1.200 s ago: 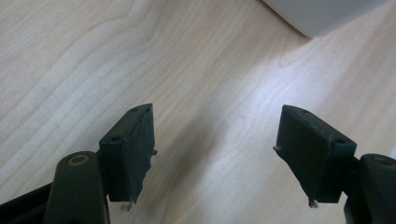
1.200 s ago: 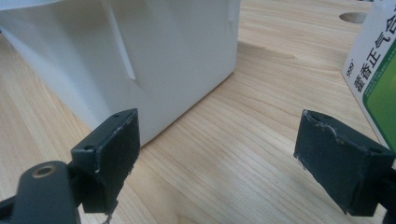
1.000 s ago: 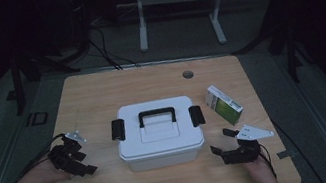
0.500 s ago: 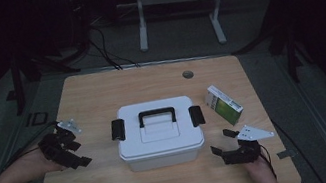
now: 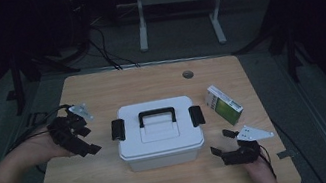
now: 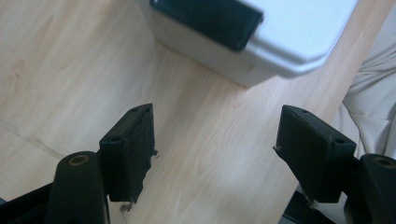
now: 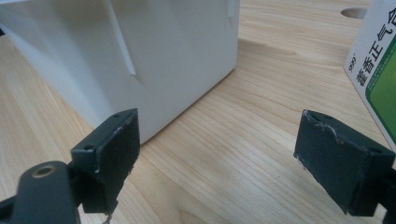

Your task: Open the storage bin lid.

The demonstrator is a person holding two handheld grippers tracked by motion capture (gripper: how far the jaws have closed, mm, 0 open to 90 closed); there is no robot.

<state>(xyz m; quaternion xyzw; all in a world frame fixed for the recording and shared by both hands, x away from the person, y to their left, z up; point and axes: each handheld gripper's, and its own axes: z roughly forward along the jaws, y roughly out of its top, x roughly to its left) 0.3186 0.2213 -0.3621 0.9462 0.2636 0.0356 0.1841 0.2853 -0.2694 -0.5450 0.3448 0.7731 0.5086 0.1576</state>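
Now I'd bring my left gripper (image 5: 89, 140), jaws open and empty, squarely onto the box's (image 5: 161, 145) left latch (image 5: 117, 130); right gripper (image 5: 221, 143) waits, open too.

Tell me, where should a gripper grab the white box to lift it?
Probably the black handle lying flat on the lid of the white box. Come from above with one jaw on each side of the bar: it sits mid-lid, so the box should hang level, and the body looks too wide for the jaws.
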